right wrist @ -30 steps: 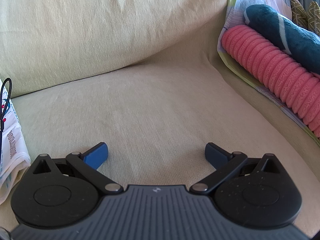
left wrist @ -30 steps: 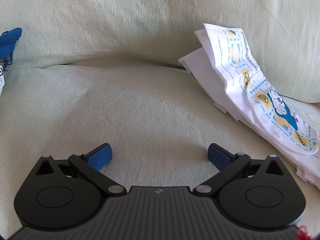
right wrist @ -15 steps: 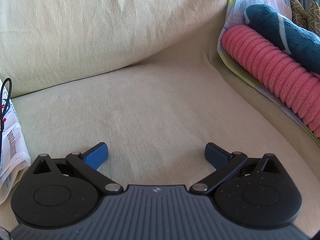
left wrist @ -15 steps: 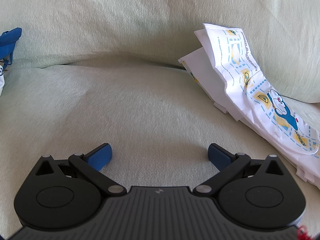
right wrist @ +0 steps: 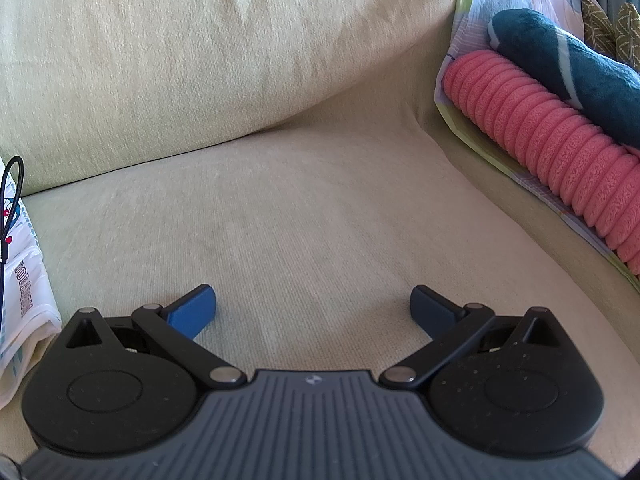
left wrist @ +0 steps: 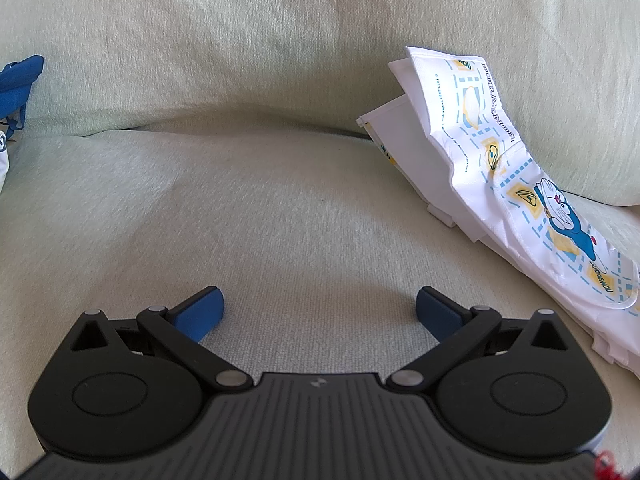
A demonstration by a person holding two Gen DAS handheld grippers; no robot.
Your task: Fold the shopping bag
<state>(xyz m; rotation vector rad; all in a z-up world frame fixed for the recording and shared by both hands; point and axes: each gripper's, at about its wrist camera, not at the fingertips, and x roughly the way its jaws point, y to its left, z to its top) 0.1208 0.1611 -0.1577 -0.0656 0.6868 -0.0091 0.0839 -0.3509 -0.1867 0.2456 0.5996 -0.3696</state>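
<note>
A white shopping bag printed with a blue cartoon cat and yellow squares lies crumpled on the sofa seat, leaning against the back cushion at the right of the left wrist view. Its edge also shows at the far left of the right wrist view, with a thin black cord looped over it. My left gripper stands open over bare seat fabric, to the left of the bag and apart from it. My right gripper is open too, empty, with the bag off to its left.
The pale green sofa seat and back cushion fill both views. A blue fabric item sits at the far left of the left wrist view. A pink ribbed roll and a dark teal plush lie along the sofa's right side.
</note>
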